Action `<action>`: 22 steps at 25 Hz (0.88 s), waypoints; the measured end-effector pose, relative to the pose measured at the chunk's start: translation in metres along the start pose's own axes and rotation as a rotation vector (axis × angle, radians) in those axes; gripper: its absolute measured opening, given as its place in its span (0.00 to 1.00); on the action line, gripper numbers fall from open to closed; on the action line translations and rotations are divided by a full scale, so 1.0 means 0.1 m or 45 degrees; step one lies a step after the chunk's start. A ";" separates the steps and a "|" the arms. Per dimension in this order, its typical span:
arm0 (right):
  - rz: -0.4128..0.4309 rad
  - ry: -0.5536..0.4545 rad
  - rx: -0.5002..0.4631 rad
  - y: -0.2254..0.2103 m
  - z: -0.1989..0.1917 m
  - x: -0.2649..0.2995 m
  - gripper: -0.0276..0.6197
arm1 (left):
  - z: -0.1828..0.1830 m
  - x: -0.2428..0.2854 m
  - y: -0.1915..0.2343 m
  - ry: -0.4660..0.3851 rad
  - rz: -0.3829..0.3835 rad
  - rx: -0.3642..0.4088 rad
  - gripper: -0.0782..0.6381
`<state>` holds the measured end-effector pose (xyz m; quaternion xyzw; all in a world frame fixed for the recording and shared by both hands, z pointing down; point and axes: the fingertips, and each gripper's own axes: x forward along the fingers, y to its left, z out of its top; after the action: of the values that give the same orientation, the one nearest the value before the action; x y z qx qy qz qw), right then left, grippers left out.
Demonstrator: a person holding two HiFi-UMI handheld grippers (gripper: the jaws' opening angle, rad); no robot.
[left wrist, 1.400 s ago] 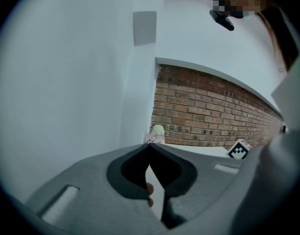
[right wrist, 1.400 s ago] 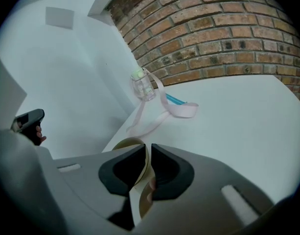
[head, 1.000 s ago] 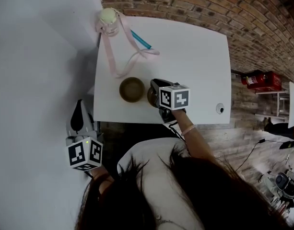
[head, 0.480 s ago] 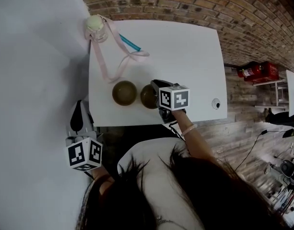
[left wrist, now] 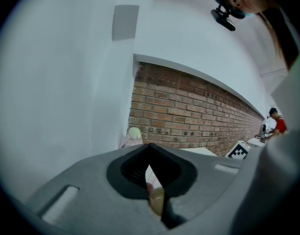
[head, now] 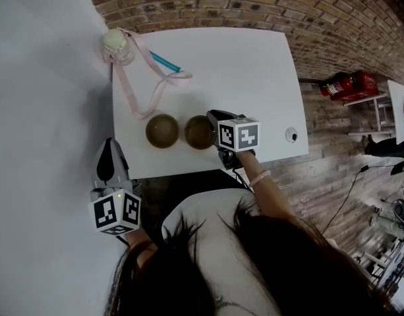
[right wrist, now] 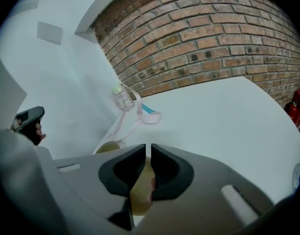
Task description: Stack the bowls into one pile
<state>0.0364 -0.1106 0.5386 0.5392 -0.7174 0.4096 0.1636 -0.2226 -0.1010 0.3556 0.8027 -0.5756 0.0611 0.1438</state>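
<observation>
Two brown bowls stand side by side near the front edge of the white table: the left bowl and the right bowl. My right gripper sits at the right bowl's right rim, its jaws closed to a thin slit on that rim. My left gripper is held off the table at the lower left, jaws shut and holding nothing.
A clear bottle with a pink strap and a teal piece stands at the table's far left corner. A small round object lies near the right front edge. A brick wall runs behind the table.
The table has slid left in the head view. More of the right bowl shows from under the right gripper, and the gap between the two bowls looks wider. The left gripper has stayed put.
</observation>
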 end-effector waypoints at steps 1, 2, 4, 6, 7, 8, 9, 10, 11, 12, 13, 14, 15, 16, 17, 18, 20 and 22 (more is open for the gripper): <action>-0.004 -0.001 0.004 -0.02 -0.01 -0.01 0.10 | 0.00 0.01 -0.02 0.001 -0.008 0.002 0.11; -0.008 -0.002 0.008 -0.03 -0.02 -0.03 0.10 | 0.00 0.02 -0.04 0.003 -0.016 0.003 0.11; -0.016 -0.001 0.018 -0.07 -0.04 -0.06 0.10 | 0.00 0.05 -0.09 0.007 -0.032 0.007 0.11; -0.025 -0.001 0.029 -0.11 -0.06 -0.09 0.10 | 0.01 0.07 -0.14 0.013 -0.047 0.011 0.11; -0.028 -0.002 0.034 -0.12 -0.07 -0.10 0.10 | 0.01 0.08 -0.15 0.015 -0.054 0.013 0.11; -0.031 -0.002 0.039 -0.13 -0.08 -0.11 0.10 | 0.00 0.09 -0.17 0.018 -0.061 0.014 0.11; -0.033 -0.002 0.044 -0.15 -0.10 -0.12 0.10 | -0.01 0.10 -0.18 0.021 -0.068 0.016 0.11; -0.036 -0.001 0.050 -0.16 -0.12 -0.12 0.10 | -0.01 0.11 -0.19 0.024 -0.075 0.017 0.11; -0.037 0.000 0.056 -0.17 -0.13 -0.13 0.11 | -0.02 0.12 -0.20 0.027 -0.082 0.018 0.11; -0.039 0.002 0.062 -0.18 -0.15 -0.13 0.11 | -0.03 0.13 -0.22 0.031 -0.089 0.019 0.11; -0.041 0.005 0.068 -0.19 -0.17 -0.14 0.11 | -0.04 0.14 -0.24 0.035 -0.096 0.021 0.11; -0.043 0.008 0.073 -0.20 -0.19 -0.14 0.11 | -0.04 0.15 -0.25 0.041 -0.102 0.024 0.11; -0.045 0.011 0.078 -0.21 -0.21 -0.15 0.11 | -0.05 0.16 -0.26 0.046 -0.108 0.026 0.11; -0.046 0.014 0.083 -0.22 -0.23 -0.15 0.11 | -0.06 0.17 -0.27 0.051 -0.113 0.028 0.11; -0.047 0.017 0.087 -0.22 -0.25 -0.15 0.11 | -0.07 0.18 -0.28 0.056 -0.118 0.029 0.11; -0.047 0.019 0.091 -0.23 -0.27 -0.15 0.11 | -0.08 0.19 -0.29 0.060 -0.122 0.030 0.11; -0.046 0.026 0.095 -0.24 -0.30 -0.15 0.12 | -0.10 0.21 -0.31 0.068 -0.131 0.032 0.11; -0.045 0.034 0.097 -0.25 -0.34 -0.16 0.12 | -0.11 0.22 -0.34 0.077 -0.140 0.034 0.11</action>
<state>0.0580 -0.0763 0.5584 0.5521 -0.6894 0.4409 0.1596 -0.1822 -0.1075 0.3667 0.8326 -0.5253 0.0850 0.1534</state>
